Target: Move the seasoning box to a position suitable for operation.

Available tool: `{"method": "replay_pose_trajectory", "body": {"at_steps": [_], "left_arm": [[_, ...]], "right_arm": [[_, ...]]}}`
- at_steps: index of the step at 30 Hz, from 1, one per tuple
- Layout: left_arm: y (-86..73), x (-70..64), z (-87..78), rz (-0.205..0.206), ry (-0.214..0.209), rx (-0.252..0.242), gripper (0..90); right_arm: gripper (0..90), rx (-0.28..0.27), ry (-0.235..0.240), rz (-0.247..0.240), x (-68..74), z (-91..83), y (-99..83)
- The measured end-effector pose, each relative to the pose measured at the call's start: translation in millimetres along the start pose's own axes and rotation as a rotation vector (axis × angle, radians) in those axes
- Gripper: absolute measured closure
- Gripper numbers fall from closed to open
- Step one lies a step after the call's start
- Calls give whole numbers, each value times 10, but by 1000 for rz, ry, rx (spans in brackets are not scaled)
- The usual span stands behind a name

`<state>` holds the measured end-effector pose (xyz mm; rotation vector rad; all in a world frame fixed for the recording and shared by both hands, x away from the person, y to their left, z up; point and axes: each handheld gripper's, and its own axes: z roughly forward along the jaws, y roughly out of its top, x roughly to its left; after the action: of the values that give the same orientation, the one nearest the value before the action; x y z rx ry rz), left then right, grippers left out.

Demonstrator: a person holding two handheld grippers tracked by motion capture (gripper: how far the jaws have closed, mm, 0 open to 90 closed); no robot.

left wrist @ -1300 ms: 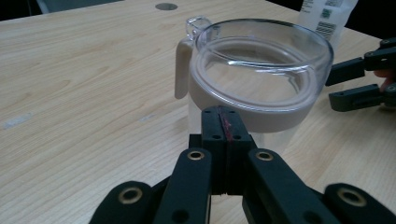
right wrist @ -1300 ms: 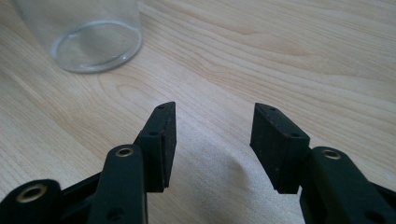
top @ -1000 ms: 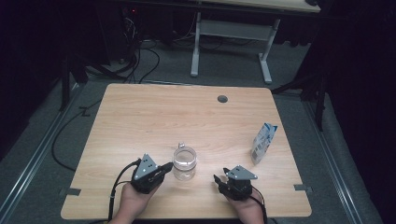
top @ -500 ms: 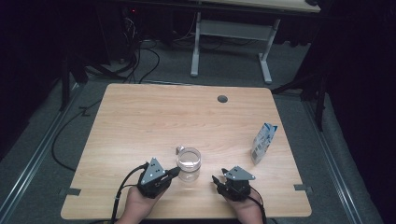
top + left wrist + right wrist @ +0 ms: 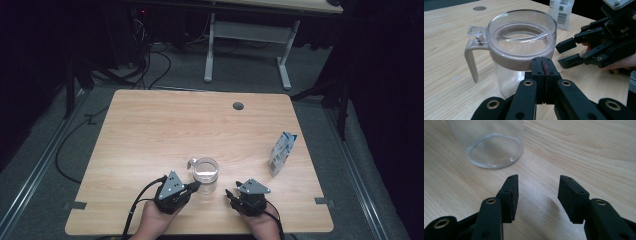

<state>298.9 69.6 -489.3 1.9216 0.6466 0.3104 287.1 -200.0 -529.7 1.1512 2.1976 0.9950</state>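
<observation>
Tabletop jug (image 5: 521, 47) touches left gripper's (image 5: 543, 65) shut jaws.

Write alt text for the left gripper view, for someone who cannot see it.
The left hand-held gripper, jaws shut together, sits right at the rim band of a clear lidded jug standing upright on the wooden table, its handle to the left. At right, the right hand-held gripper hovers open beside the jug, with a white packet behind.
</observation>
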Motion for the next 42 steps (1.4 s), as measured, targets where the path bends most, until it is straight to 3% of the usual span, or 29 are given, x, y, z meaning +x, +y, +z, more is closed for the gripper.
{"method": "replay_pose_trajectory", "body": {"at_steps": [9, 12, 20, 26, 32, 35, 37, 40, 42], "left_arm": [[16, -11, 8, 6, -6, -8, 879], [14, 10, -33, 5, 0, -21, 879], [-31, 276, -180, -65, 57, -30, 850], [-103, 461, -197, -115, 102, -5, 838], [-150, 519, -177, -113, 101, 1, 833], [-159, 533, -186, -108, 100, -5, 822], [-157, 538, -185, -103, 99, 12, 801], [-138, 549, -179, -104, 99, 40, 751], [-124, 558, -179, -122, 94, 33, 749]], "right_arm": [[511, -10, -2, 2, -12, -22, 5], [563, -18, -6, 0, -12, -35, 6], [701, -63, -31, 18, -12, -77, 70], [703, -74, -34, 1, 0, 23, 251], [703, -87, -53, -25, -37, 119, 385], [704, -121, -45, -18, -30, 133, 340], [704, -103, -47, -53, -13, 150, 300], [702, -90, -31, -17, -15, 128, 245], [698, -94, -27, -18, -4, 110, 222]]}}
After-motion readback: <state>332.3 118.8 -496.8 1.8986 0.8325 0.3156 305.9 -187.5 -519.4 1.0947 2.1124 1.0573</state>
